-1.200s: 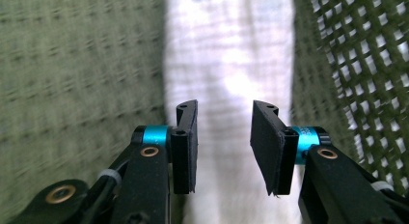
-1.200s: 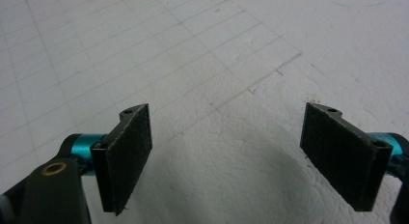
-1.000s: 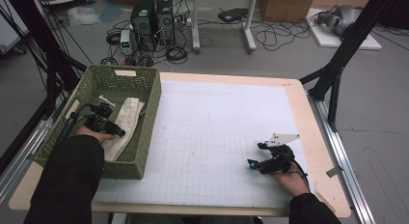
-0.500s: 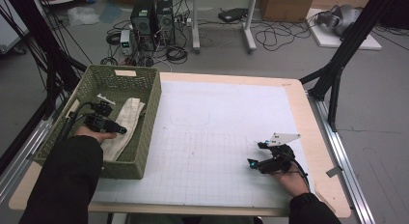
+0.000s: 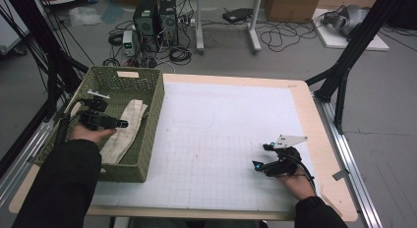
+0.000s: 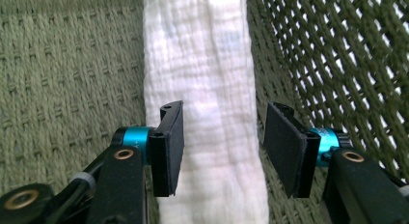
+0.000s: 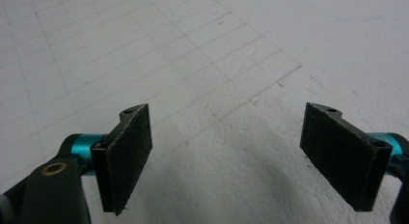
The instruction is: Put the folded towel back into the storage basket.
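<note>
High view: my left tongs (image 5: 122, 124) hang inside the green basket (image 5: 150, 90) at the counter's left edge, just above the folded white cloth (image 5: 125, 127) lying on the basket floor along its right wall. In the left gripper view their jaws have just been opening, apart with the cloth below, not gripped. My right tongs (image 5: 255, 164) rest wide open and hold nothing near the counter's front right corner.
</note>
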A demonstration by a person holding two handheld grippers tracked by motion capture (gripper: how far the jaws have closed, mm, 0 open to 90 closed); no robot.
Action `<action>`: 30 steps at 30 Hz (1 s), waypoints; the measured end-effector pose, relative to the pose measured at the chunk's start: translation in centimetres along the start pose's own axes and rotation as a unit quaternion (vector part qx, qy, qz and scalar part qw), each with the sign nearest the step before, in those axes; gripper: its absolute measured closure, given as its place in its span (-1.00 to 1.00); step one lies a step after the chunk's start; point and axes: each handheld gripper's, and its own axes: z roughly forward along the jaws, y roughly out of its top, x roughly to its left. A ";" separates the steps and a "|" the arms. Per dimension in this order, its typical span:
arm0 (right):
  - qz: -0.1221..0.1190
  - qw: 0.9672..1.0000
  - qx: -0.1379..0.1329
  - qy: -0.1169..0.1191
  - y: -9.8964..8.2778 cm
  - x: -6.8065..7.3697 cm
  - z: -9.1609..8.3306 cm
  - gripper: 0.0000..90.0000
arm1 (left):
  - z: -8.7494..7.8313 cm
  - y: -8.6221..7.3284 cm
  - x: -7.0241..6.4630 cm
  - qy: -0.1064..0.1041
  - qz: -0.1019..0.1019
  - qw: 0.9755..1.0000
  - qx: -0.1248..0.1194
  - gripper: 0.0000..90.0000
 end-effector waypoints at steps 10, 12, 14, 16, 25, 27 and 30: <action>-0.002 1.000 0.003 0.005 0.3 0.1 0.5 -0.60 | 2.6 2.3 -1.2 0.024 -0.028 0.999 -0.036 0.33; -0.003 1.000 0.004 0.004 0.3 0.1 0.5 -0.60 | 3.5 2.2 -0.9 0.047 -0.044 0.997 -0.039 0.33; -0.002 1.000 0.001 0.005 0.3 0.1 0.4 -0.60 | 4.6 1.8 -0.7 0.073 -0.035 0.996 -0.027 0.38; -0.004 1.000 0.001 0.006 0.3 0.1 0.4 -0.60 | 6.0 1.3 -0.7 0.098 -0.027 0.995 0.000 0.38; -0.010 1.000 0.003 0.012 0.3 0.1 0.6 -0.60 | 6.8 1.4 -2.1 0.106 0.052 0.993 -0.026 0.50; -0.009 1.000 0.003 0.011 0.3 0.1 0.6 -0.60 | 6.7 1.6 -2.5 0.095 0.055 0.993 -0.036 0.52; -0.010 1.000 0.004 0.012 0.4 0.2 0.8 -0.60 | 7.3 0.9 -2.4 0.088 0.064 0.994 0.007 0.44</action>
